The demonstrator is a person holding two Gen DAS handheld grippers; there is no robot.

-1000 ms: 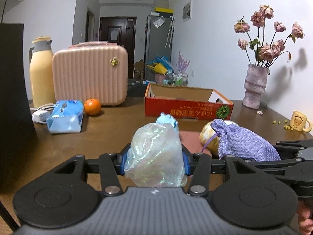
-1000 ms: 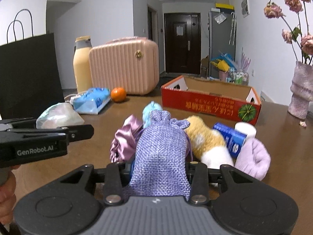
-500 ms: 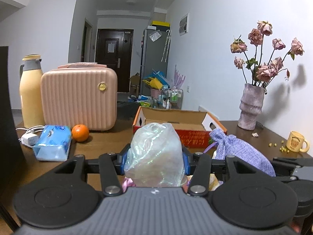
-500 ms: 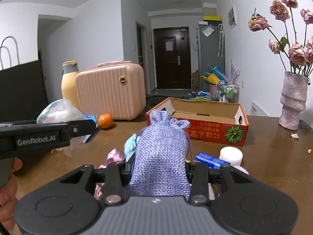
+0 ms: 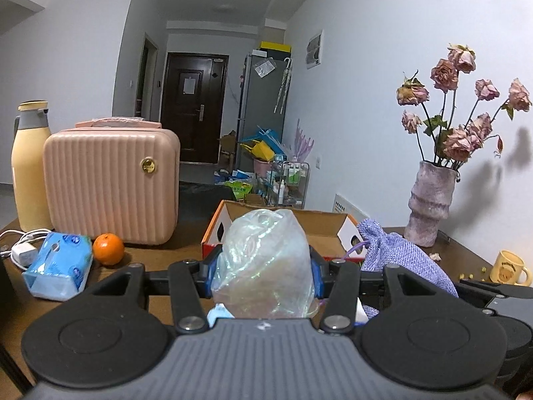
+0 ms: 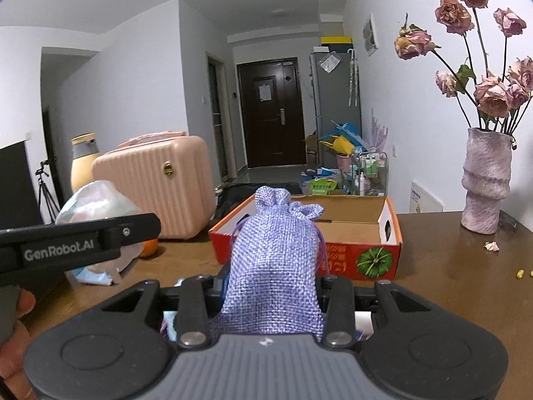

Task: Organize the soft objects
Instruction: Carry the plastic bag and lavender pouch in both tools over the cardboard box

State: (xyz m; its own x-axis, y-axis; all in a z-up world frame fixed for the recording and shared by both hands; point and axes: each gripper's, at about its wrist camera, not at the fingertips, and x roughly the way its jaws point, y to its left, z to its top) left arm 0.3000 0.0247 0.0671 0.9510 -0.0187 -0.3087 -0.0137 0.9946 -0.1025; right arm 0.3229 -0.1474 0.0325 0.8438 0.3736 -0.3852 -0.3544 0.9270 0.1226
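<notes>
Left wrist view: left gripper (image 5: 263,268) closed on a clear iridescent plastic bag (image 5: 265,263); blue pads press it from both sides; jaws part-way open, held apart by the bag's bulk.
Bag contents: something pale inside, cannot tell what.
Bag position: held above the brown table (image 5: 160,260), in front of the cardboard box (image 5: 328,225).
Right wrist view: right gripper (image 6: 271,286) clamped on a purple drawstring pouch (image 6: 274,263); jaws nearly closed, squeezing its lower half; gathered neck stands upright above the fingers.
Pouch contents: hidden, pouch tied shut.
Pouch position: in the air, just short of the box's near wall.
Below the grippers: bits of blue and white items on the table, mostly hidden.
Grippers: side by side, left one's finger crossing the right view's left edge; person's hand (image 6: 13,326) at the lower left.
Box: red-sided, top open, flaps up; the visible part of the inside is bare cardboard.
Left of box: tissue pack (image 5: 58,268), orange (image 5: 108,248), white charger (image 5: 23,251).
Farther back: pink ribbed case (image 5: 111,183), closed; yellow flask (image 5: 30,166), lid on.
Right, by wall: vase (image 5: 431,203) holding dried roses (image 5: 466,113); yellow mug (image 5: 509,266).
</notes>
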